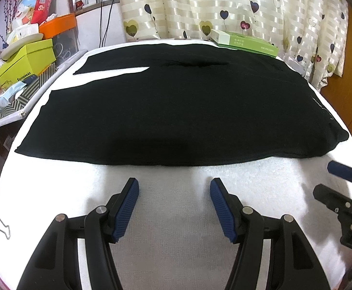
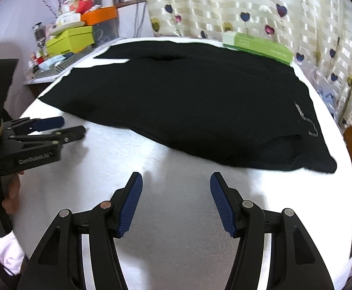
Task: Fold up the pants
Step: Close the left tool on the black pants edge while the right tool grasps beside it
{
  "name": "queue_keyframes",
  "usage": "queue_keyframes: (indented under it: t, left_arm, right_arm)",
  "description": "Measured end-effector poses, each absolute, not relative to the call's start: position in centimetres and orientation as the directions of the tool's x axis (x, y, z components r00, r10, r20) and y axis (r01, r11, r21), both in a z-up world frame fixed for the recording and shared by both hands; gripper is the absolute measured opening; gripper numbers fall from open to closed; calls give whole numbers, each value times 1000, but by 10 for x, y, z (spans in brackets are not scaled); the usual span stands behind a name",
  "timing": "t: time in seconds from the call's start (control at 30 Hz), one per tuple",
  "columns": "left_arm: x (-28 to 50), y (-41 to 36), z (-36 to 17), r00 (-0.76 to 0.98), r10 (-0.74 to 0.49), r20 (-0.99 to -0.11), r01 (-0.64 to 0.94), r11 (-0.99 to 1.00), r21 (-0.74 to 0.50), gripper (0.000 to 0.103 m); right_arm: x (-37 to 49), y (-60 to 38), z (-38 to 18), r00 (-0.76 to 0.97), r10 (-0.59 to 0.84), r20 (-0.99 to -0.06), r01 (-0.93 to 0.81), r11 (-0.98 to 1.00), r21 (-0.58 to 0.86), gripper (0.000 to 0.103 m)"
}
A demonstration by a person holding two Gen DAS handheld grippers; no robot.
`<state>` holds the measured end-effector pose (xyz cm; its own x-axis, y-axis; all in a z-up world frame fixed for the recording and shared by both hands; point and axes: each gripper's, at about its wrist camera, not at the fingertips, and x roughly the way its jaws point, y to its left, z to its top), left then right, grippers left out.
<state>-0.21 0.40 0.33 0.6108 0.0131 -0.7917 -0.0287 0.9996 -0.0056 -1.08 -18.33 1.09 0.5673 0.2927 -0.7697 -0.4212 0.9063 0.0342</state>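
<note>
Black pants (image 1: 180,113) of soft matte fabric lie spread flat across a table covered in a white, nubby towel-like cloth (image 1: 176,217); the two legs run toward the left, parted by a thin wedge of white, and the waist end sits at the right with a small silvery stitched motif (image 2: 307,120). Near the table's front edge, the left gripper (image 1: 174,186) hovers over bare cloth with its ribbed blue pads spread wide, holding nothing. The right gripper (image 2: 176,180) is likewise spread apart and empty, just short of the pants' near hem. A flat green box (image 1: 245,42) rests at the far edge, before a striped curtain (image 1: 224,4) printed with hearts.
</note>
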Motion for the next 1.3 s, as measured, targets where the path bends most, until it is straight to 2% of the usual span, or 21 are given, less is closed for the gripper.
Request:
queue_keyframes:
  t: [0.23,0.57,1.03,1.3]
  left_arm:
    - [3,11,38,645,-56,-762,29,998,-50,64]
    - [82,62,71,689,-14,-725,-15,999,-34,64]
    - [236,115,60,650,-32,-759,54,999,4,64]
    - [319,136,47,662,13,-749,53,997,64,64]
  right_arm:
    - [0,-175,40,572,355,-739,-518,855,10,59]
    - [83,-169,69,558,401,-726,-592,805,-11,59]
    - [250,-148,61,483,414,-772,-672,740,-24,59]
    - [333,-137,40,443,393,-806,-686,727,-23,59]
